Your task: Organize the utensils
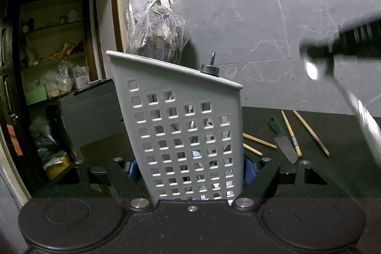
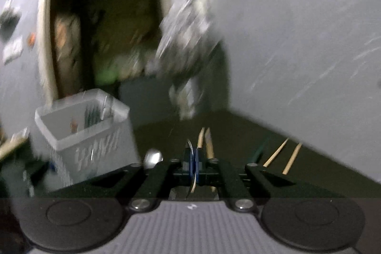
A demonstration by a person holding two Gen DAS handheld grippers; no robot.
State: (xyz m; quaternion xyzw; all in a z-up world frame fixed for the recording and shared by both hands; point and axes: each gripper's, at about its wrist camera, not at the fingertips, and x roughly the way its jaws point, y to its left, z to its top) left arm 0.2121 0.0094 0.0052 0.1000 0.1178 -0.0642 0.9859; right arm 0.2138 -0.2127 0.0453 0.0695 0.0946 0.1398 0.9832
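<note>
One perforated grey plastic caddy [image 1: 181, 130] stands upright, clamped between the left gripper [image 1: 188, 170]'s fingers; the right gripper [image 2: 194, 166]'s fingers are closed on one shiny metal spoon [image 1: 352, 101]. Four pale wooden chopsticks [image 1: 310, 132] and one green-handled knife [image 1: 284, 144] lie loose on the dark matte tabletop [image 1: 333, 177], backed by veined grey marble wall tiles [image 1: 238, 4].

White perforated caddy [image 1: 185, 135] between the left gripper [image 1: 190, 170] jaws

Dim indoor light with fisheye bending and dark corners; the left wrist view is sharp, while the right wrist view is smeared by motion blur
</note>
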